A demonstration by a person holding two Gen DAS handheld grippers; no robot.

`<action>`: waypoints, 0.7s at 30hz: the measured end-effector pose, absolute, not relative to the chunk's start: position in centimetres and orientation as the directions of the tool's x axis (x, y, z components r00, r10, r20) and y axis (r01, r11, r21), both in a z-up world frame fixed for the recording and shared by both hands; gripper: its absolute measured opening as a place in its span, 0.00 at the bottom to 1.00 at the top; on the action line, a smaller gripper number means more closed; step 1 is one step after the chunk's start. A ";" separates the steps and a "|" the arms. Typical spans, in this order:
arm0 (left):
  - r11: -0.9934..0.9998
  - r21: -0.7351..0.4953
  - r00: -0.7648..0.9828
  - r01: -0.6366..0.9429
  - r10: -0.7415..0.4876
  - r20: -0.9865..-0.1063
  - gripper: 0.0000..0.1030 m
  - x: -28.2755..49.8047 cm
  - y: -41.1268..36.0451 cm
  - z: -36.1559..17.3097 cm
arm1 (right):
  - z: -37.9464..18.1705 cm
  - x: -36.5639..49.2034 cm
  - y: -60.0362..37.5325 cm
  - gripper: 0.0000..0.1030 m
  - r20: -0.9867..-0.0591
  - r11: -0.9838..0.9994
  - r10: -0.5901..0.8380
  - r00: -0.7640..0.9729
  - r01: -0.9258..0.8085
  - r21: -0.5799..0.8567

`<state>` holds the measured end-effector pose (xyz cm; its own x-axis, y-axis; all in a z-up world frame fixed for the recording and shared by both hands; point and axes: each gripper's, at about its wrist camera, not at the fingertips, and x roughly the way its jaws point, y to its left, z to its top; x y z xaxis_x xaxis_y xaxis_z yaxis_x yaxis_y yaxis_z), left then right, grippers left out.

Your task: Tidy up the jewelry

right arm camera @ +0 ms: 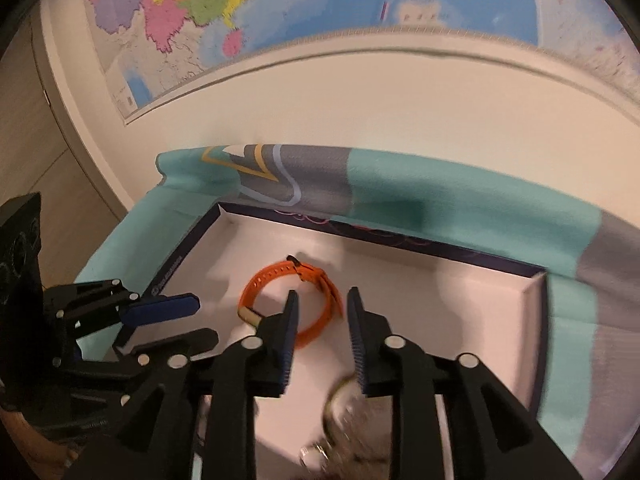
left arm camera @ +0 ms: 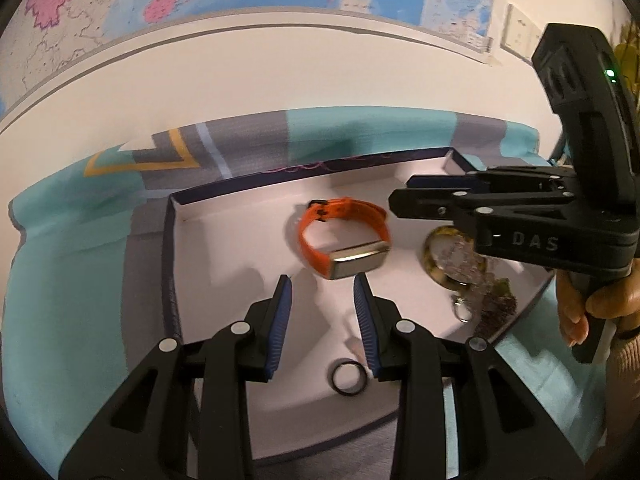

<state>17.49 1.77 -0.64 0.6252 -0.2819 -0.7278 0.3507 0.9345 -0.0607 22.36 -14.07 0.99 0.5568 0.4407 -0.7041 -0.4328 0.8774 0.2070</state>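
A pale wall hung with a large colored map [right arm camera: 280, 12] backs a surface covered by a teal and grey cloth [left arm camera: 80, 280], and on the cloth sits a shallow box [left arm camera: 170, 248] with dark rims and a white floor.

The left gripper [left arm camera: 322, 312] hovers over the near part of the box, its blue-padded jaws standing apart with nothing between them. Just below its right finger, a small black ring [left arm camera: 347, 376] lies flat on the box floor. Beyond the fingertips, near the middle of the box, lies the orange watch band [left arm camera: 344, 236], its strap looped and buckled and its pale metal-colored face turned toward the left gripper.

The right gripper [right arm camera: 320, 320] hangs over the right side of the box, jaws also apart and empty; in its own view the orange watch band [right arm camera: 296, 304] shows through and behind the gap. Seen from the left wrist, the right gripper [left arm camera: 400, 196] reaches in from the right, held by a hand [left arm camera: 600, 304] at the box's right edge. Under it, to the right of the watch band, rests a round gold-rimmed piece [left arm camera: 448, 256] with a heap of blurred chain or beads [left arm camera: 492, 300] beside it, near the box's right rim; what each piece is cannot be made out.
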 end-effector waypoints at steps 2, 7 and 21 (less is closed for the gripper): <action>0.930 -0.055 0.625 0.363 -0.287 -0.726 0.35 17.0 1.3 -0.6 | 1.3 21.2 -14.9 0.32 -0.707 0.887 0.413 0.574 -0.430 0.169; 0.912 -0.035 0.628 0.410 -0.309 -0.714 0.38 15.0 0.0 -0.3 | 0.9 18.9 -16.5 0.32 -0.727 0.894 0.378 0.573 -0.429 0.127; 0.935 -0.073 0.665 0.347 -0.300 -0.683 0.66 10.1 -0.1 -0.3 | -0.1 12.7 -17.8 0.63 -0.691 0.921 0.338 0.638 -0.374 0.106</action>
